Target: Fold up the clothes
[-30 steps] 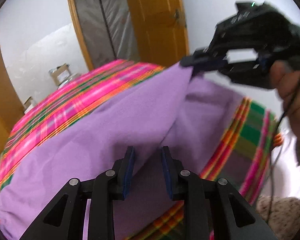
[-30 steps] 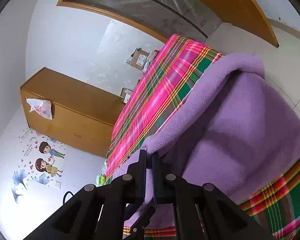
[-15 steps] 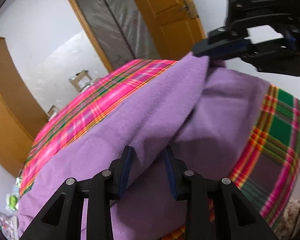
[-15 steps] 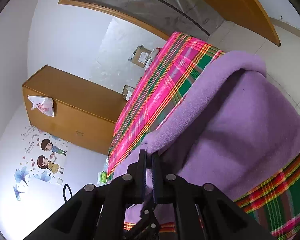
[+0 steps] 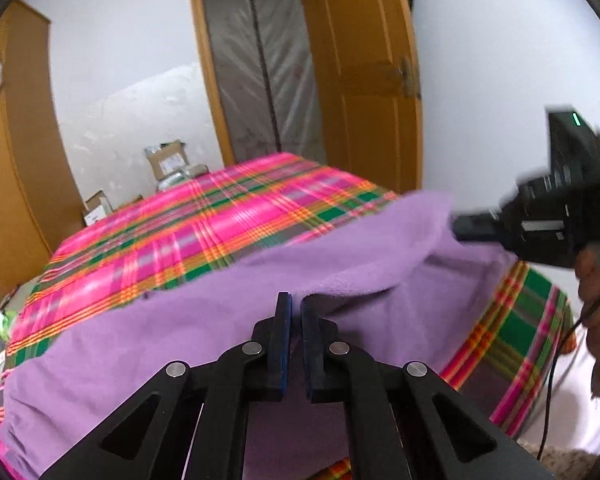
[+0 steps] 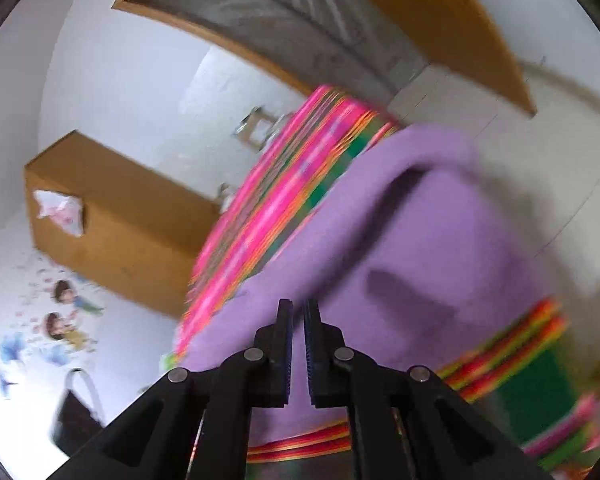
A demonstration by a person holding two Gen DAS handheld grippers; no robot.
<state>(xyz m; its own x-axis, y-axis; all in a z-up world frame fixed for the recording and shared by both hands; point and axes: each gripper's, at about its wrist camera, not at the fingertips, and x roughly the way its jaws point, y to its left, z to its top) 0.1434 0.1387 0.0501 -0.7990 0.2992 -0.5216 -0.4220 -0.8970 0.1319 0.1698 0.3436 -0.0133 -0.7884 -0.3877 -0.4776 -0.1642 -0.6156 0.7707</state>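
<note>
Purple fleece garment lies across the near end of the plaid-covered bed, one edge raised off the bedcover into a ridge between the two tools. Left gripper has just been closing; its jaws now stand nearly together on the raised fold of the fleece, the cloth running down into the narrow slot between them, so it reads as pinched there. Right gripper, seen from the left wrist view at the far right end of the same ridge, is closed on the corner of the fleece, which bunches at its tip. Judgement: both ends of one edge are held up so the edge can be carried over the rest of the garment as a fold, the bed serving as the flat base. In the right wrist view the right gripper's own jaws are close together with purple cloth at and behind them; motion blur keeps me from seeing the pinch itself. Hard to make out: what kind of garment this is, no sleeve or collar showing. Its near part is hidden behind the gripper bodies. Beyond the bed, the cartons by the wall are partly cut off by the bedcover's edge.
</note>
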